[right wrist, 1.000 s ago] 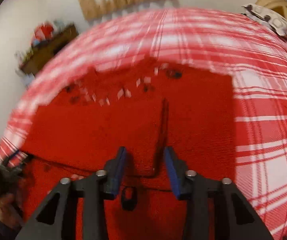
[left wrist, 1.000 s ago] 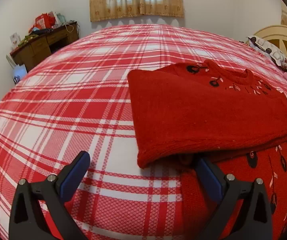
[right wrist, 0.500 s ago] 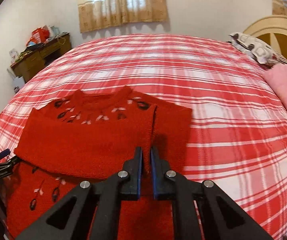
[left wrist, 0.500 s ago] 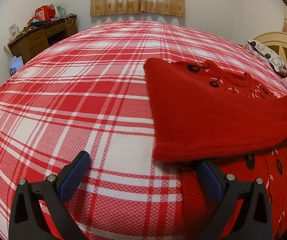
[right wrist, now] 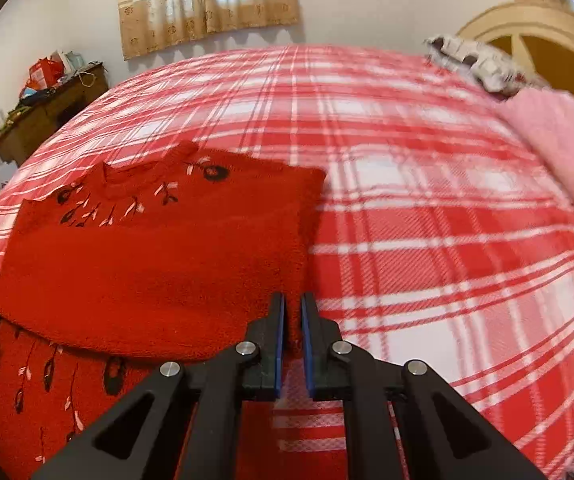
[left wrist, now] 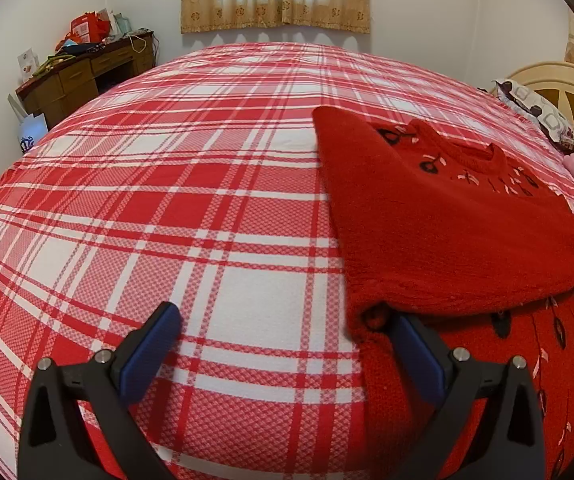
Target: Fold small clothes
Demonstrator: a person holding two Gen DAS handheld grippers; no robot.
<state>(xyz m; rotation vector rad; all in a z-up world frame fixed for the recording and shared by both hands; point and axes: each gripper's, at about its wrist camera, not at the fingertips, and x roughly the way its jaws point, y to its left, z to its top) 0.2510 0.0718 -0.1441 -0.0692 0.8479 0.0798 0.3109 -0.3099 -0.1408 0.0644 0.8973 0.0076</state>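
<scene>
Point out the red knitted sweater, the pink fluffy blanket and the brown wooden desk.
red knitted sweater [right wrist: 147,280], right wrist view, folded-over body.
pink fluffy blanket [right wrist: 559,136], right wrist view, upper surface.
brown wooden desk [left wrist: 75,80], left wrist view, drawer front.

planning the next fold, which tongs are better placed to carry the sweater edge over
Right. The right tongs are already shut on the red sweater's side edge, lifting a flap. The left tongs stand open at the other side, holding nothing, one finger beside the sleeve.
</scene>
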